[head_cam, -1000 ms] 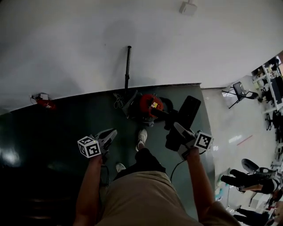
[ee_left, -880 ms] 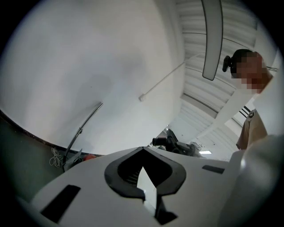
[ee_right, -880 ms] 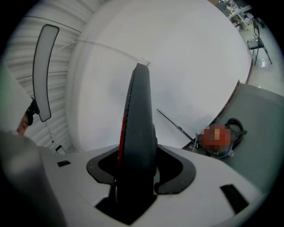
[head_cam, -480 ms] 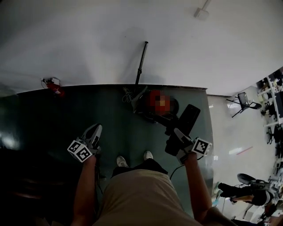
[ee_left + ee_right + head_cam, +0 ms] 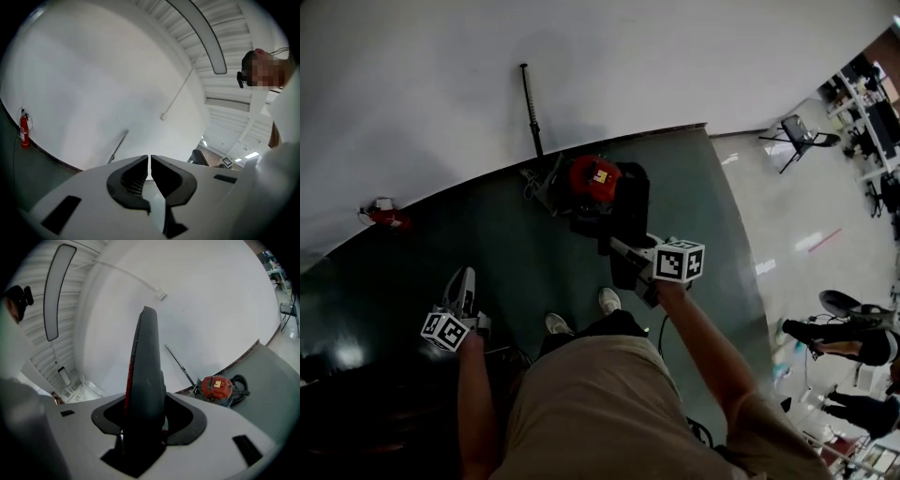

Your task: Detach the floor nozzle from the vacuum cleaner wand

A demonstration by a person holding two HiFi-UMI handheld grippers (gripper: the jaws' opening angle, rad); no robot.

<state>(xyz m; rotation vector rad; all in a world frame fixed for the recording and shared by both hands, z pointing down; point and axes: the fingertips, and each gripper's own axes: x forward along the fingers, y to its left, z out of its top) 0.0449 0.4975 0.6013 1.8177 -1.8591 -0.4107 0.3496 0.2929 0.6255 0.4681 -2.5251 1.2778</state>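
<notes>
Right gripper [image 5: 623, 251] dropped with nozzle [image 5: 630, 202] toward vacuum [image 5: 592, 178]; left gripper [image 5: 465, 278] swung out left, fingers closed, empty. Right fingers clamp nozzle, already off wand [image 5: 532, 108], which leans on wall at floor's [image 5: 487, 234] far edge. Likely next: lower nozzle flat onto floor beside vacuum, release only once resting.

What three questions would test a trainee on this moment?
1. Where is the wand?
2. True or false: the left claw is shut and empty.
3. The right claw grips: A) nozzle B) wand C) nothing.
Key: 1 leaning on the wall; 2 true; 3 A.
</notes>
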